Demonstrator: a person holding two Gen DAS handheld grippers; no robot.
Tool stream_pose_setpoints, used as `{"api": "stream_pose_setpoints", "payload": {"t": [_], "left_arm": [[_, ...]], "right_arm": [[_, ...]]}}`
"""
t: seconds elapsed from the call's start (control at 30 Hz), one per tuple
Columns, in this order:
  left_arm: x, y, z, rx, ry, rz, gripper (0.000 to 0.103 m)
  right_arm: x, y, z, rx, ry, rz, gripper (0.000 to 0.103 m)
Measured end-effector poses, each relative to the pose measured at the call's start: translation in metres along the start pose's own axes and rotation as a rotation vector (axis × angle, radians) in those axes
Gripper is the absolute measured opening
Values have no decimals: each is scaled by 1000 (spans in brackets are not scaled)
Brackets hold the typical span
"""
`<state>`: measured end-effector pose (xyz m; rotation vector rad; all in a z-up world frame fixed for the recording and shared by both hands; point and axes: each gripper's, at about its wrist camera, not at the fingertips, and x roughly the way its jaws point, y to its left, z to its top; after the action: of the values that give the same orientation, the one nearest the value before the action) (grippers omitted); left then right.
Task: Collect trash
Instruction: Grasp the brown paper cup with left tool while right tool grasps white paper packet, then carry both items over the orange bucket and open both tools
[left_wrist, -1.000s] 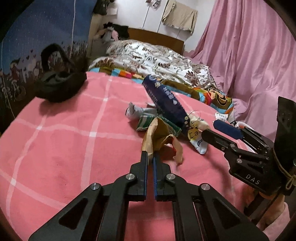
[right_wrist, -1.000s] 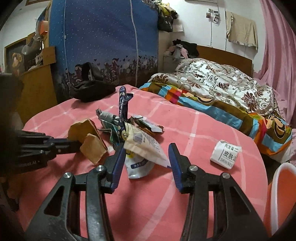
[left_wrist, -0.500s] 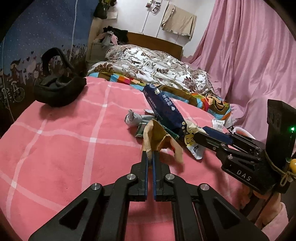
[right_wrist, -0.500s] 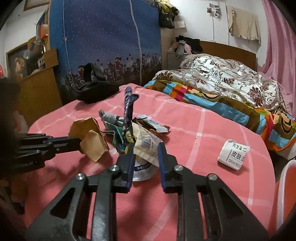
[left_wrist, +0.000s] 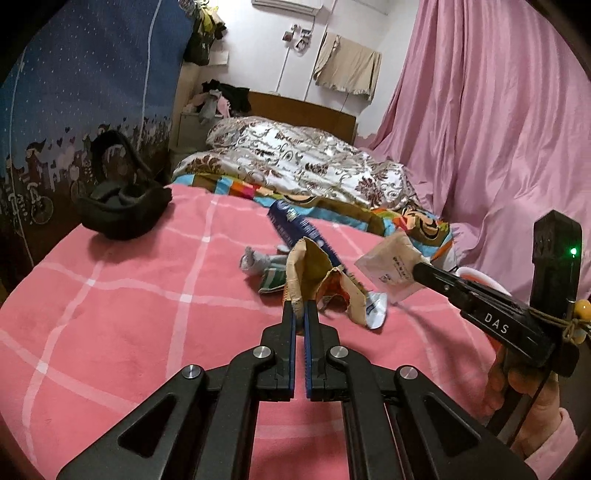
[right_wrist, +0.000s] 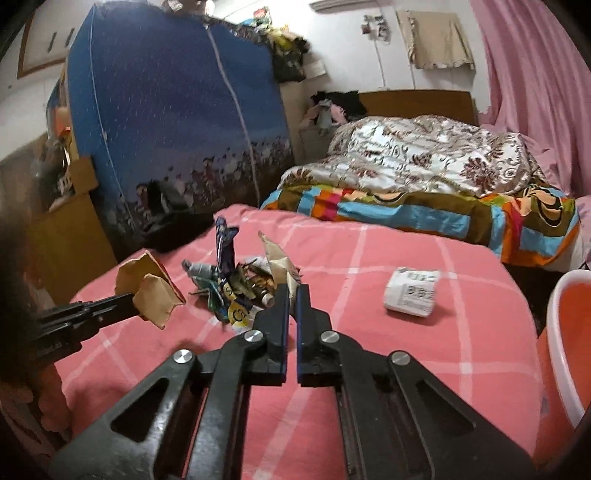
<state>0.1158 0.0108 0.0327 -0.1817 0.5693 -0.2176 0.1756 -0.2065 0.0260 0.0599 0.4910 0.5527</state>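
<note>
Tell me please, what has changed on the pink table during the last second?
The right tool closed on the white packet and lifted it off the trash pile. The left tool, shut on the brown paper wrapper throughout, raised it a little. The white folded packet, the black bag and the orange bin stayed as they were.

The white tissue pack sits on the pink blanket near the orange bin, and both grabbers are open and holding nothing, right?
Not quite. Both grabbers are shut on trash: the left gripper pinches the brown paper wrapper, and the right gripper pinches the white packet; both wrist views show it. The tissue pack does sit on the pink blanket near the orange bin.
</note>
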Motion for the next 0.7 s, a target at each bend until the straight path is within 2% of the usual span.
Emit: {"api": "stream_pose_setpoints", "payload": {"t": [0.17,0.27,0.4,0.53,0.7], "left_arm": [[-5,-22,10,31,-63,-21,2],[-8,-41,16,56,-109,-49,2],[-8,-75,28,115,-176,-89,2],[-3,-118,41,175,-246,-141,2],[9,-174,54,240,-307,-231,2]], "right_arm": [[-37,2,8,-41,-148,-36,10],[-67,1,11,-63,-271,-101,10],[-104,-11,16,-69,-385,-215,10],[-135,-32,20,-61,-459,-333,10],[-166,-70,18,5,-499,-464,10]]}}
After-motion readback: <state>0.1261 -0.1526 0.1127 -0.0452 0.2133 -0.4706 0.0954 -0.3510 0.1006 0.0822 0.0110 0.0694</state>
